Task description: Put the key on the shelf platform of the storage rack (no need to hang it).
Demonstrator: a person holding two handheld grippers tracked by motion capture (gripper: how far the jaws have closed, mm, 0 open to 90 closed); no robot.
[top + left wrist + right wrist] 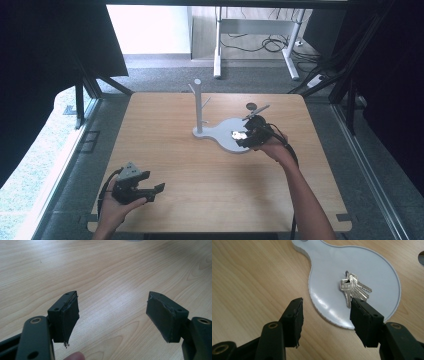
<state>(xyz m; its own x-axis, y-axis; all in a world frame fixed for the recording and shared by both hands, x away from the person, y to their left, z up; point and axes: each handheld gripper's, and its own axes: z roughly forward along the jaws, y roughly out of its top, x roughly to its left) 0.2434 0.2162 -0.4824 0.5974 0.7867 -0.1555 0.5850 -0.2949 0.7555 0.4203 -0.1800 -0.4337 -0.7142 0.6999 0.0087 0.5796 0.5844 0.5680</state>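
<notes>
On the wooden table (210, 175), a bunch of keys (352, 287) lies flat on the round white tray (372, 267) at 3 o'clock of the stand's post (198, 105), the right gripper (325, 315) hovering spread-jawed at its near rim, the left gripper (112, 312) gaping empty at 7 o'clock.

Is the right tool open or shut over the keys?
Open. In the right gripper view the right tool has its jaws spread apart, empty, above the keys, which lie flat on the white tray.
</notes>
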